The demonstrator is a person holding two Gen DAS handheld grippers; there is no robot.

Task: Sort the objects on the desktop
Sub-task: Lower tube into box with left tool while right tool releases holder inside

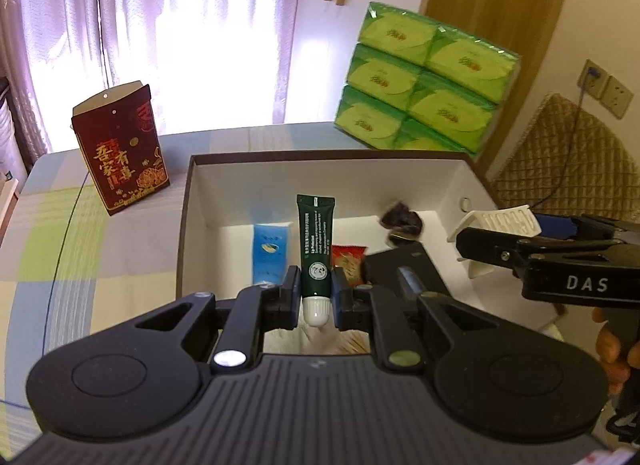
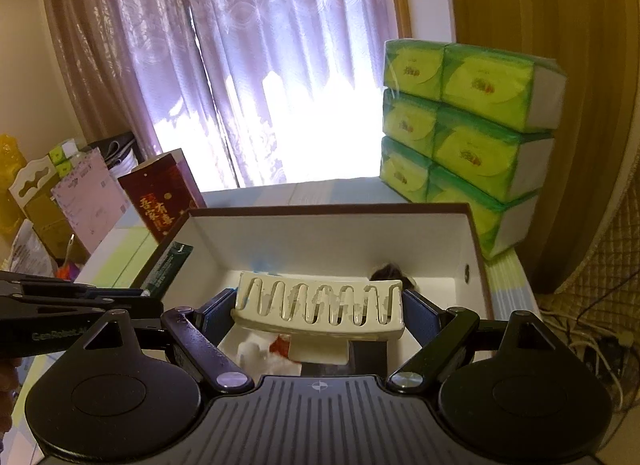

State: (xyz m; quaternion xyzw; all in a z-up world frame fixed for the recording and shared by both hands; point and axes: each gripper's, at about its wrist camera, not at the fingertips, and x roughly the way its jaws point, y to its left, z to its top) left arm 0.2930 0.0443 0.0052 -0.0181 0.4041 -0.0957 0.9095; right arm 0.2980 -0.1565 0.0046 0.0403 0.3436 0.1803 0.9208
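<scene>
Dark green, with a white cap, the tube [image 1: 315, 249] sits clamped between the closed fingers of the left gripper [image 1: 316, 293], cap end toward the camera, held above the near edge of the open white-lined box [image 1: 456, 189]. Inside the box lie a blue packet [image 1: 271, 251], a red sachet [image 1: 349, 261], a black flat item [image 1: 404, 269] and a dark wrapped lump [image 1: 402, 221] near the right wall. The right gripper [image 2: 320, 307] has its fingers spread wide around a cream slotted soap dish [image 2: 320, 305], pads pressing its ends, over the box's near right part. A red carton [image 1: 122, 153] stands on the checked tablecloth [image 1: 80, 225] left of the box; green tissue packs [image 1: 424, 77] stand behind its far right corner.
</scene>
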